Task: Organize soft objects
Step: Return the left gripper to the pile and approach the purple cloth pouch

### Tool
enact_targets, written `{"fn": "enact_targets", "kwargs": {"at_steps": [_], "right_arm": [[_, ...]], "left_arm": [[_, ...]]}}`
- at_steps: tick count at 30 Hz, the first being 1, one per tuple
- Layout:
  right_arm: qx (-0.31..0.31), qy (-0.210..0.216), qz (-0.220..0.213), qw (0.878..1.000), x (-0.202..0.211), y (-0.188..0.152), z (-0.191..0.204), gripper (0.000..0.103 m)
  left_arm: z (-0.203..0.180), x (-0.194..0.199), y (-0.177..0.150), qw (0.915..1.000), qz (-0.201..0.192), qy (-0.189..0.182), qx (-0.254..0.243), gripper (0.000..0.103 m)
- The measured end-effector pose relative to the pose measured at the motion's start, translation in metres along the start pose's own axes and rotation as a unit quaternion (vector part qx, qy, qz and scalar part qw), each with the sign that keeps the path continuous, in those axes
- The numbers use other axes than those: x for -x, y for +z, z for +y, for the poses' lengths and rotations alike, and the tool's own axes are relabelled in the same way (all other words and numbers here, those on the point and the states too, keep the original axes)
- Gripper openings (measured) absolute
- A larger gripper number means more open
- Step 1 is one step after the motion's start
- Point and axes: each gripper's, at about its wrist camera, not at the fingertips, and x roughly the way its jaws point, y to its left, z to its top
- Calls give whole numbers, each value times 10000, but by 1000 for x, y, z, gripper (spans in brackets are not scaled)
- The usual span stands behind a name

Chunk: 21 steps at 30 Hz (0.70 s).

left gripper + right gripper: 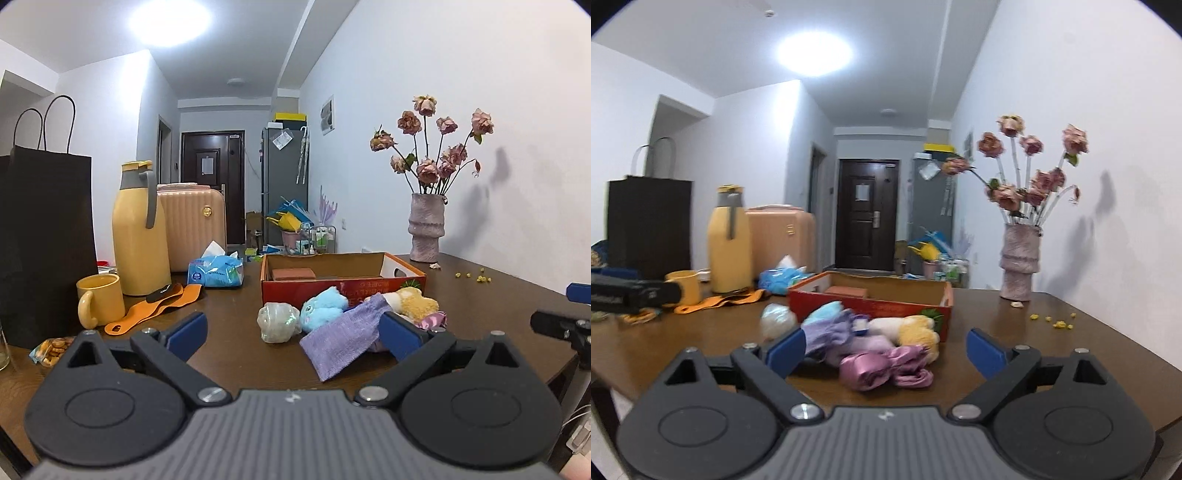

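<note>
We see the pink ribbon [884, 371] just in front of our wide-open right hand-held gripper [884, 350], nearer than the red box [871, 308].

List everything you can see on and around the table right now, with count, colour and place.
cardboard box: 1, red-orange, table centre, open top
brown block: 1, inside box
blue plush toy: 1, in front of box
yellow plush toy: 1, right of blue one
purple pouch: 1, lavender, front of pile
pink satin cloth: 1, nearest right tool
clear wrapped bundle: 1, left of pile
tissue pack: 1, blue
thermos jug: 1, yellow
mug: 1, yellow
orange strap: 1
paper bag: 1, black
snack packet: 1, left edge
vase of dried roses: 1, pink
suitcase: 1, peach, behind table
left tool: open, empty
right tool: open, empty
</note>
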Motion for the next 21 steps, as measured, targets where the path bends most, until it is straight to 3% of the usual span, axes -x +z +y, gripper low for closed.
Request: {"fn": "enact_targets", "kwargs": {"at_steps": [4,12,21], "right_arm": [[57,71,-64,9999,1,5,5,94],[-89,21,116,9999,-12,-2,3,94],[-349,311,627,9969,-82,-10,1,92]], "left_arm": [[-1,5,-1,9999,-83,80,-63,103],[-3,-16,-7,9999,163,-29,-46,103],[3,-94,-21,9951,926,-109,344,102]]}}
